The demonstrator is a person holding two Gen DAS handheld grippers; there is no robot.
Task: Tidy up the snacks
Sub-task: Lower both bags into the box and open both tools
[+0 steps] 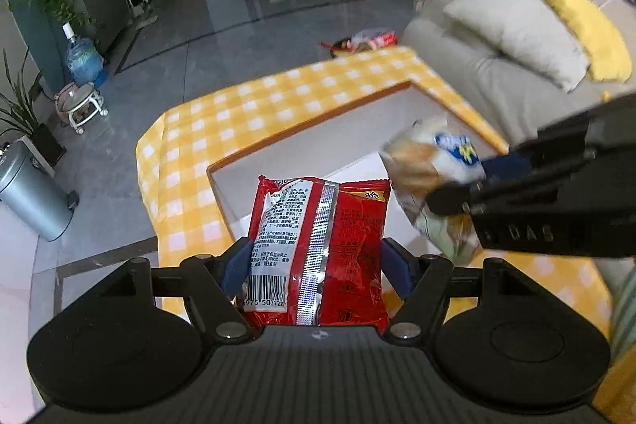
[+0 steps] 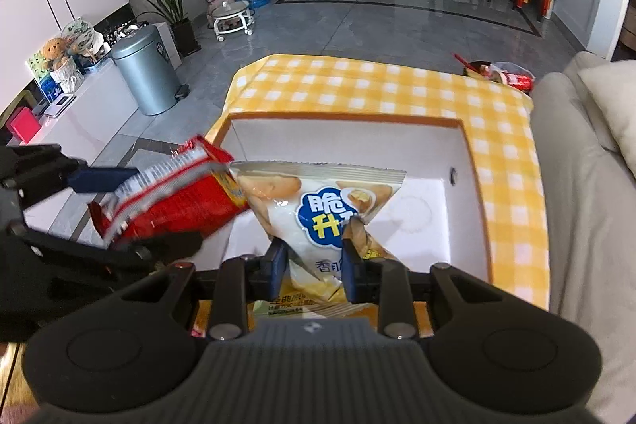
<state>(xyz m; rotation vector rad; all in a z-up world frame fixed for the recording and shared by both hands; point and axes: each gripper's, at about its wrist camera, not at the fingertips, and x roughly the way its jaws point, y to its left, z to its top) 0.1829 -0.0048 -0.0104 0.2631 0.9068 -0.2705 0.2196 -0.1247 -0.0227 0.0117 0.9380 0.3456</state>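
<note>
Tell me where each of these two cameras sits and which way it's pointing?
Left wrist: sits on the left gripper, looking down along its fingers at the red packet it holds above the white box; the right gripper shows at the right.
Right wrist: sits on the right gripper, looking down at its pale packet; the left gripper shows at the left.
Shared: both packets, box, checked cloth, bin, sofa.
</note>
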